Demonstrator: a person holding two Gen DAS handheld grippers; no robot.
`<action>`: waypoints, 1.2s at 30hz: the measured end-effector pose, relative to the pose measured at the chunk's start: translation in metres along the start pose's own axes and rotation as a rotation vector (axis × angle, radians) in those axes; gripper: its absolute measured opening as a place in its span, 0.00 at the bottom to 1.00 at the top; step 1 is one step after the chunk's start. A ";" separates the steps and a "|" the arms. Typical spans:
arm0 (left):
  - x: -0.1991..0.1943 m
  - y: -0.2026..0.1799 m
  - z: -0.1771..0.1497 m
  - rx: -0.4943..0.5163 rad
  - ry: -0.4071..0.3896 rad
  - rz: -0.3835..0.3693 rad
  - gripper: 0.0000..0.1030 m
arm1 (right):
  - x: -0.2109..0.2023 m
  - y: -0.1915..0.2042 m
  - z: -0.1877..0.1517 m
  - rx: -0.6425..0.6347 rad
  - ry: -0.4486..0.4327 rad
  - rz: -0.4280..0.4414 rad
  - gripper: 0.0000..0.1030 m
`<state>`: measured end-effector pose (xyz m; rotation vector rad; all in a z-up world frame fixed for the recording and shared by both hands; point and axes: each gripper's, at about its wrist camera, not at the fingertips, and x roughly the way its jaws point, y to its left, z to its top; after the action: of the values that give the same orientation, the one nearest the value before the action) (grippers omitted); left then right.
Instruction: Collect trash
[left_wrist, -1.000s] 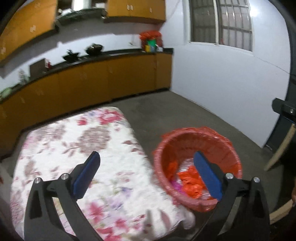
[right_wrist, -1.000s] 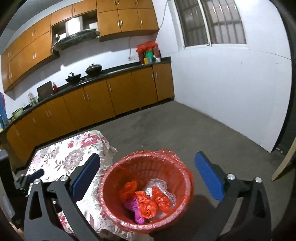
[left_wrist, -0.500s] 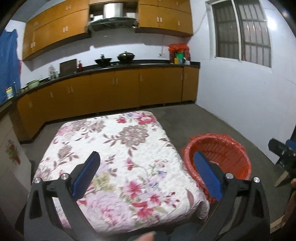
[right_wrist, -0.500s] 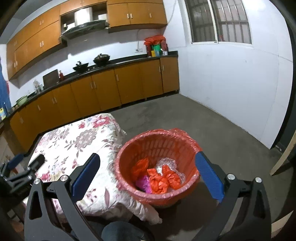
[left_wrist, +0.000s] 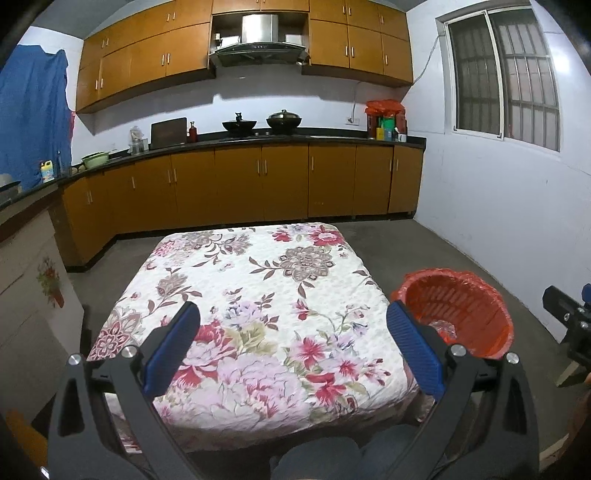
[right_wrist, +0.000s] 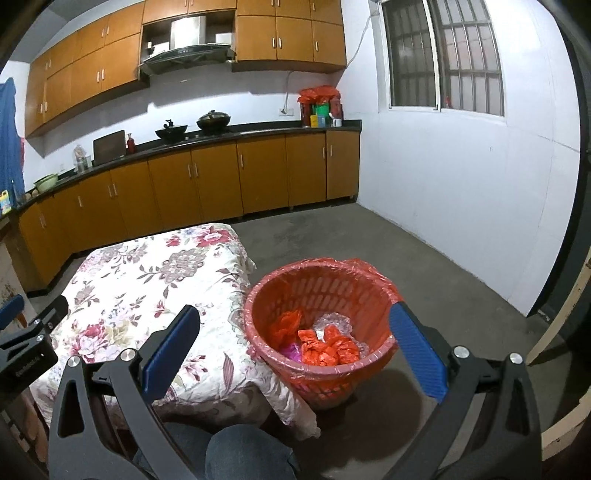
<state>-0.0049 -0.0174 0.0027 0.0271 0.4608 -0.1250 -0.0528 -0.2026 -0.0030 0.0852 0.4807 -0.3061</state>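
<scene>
1. Left gripper (left_wrist: 293, 347) is hanging spread wide and empty over the floral tablecloth (left_wrist: 255, 295).
2. Right gripper (right_wrist: 295, 350) is gaping empty; red basket (right_wrist: 373, 354) is sitting between its fingers, holding crumpled trash (right_wrist: 327, 349).

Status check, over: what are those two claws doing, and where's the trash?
Left gripper open, empty, over the floral table. Right gripper open, empty. Trash bags in the red basket beside the table. Nothing in the way.

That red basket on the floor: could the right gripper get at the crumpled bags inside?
Probably yes. The right gripper is open and empty, above the red basket, whose top is uncovered, with the orange bags exposed.
</scene>
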 end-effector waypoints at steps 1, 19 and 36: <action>-0.001 0.001 -0.001 -0.001 0.000 0.003 0.96 | -0.001 0.002 -0.001 -0.005 0.003 -0.003 0.98; -0.021 0.002 -0.023 0.026 -0.014 0.039 0.96 | -0.013 0.017 -0.029 -0.015 0.026 -0.035 0.98; -0.023 0.001 -0.026 0.025 -0.007 0.043 0.96 | -0.014 0.009 -0.029 0.015 0.030 -0.056 0.98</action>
<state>-0.0367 -0.0122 -0.0103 0.0614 0.4513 -0.0889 -0.0746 -0.1858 -0.0224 0.0909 0.5112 -0.3641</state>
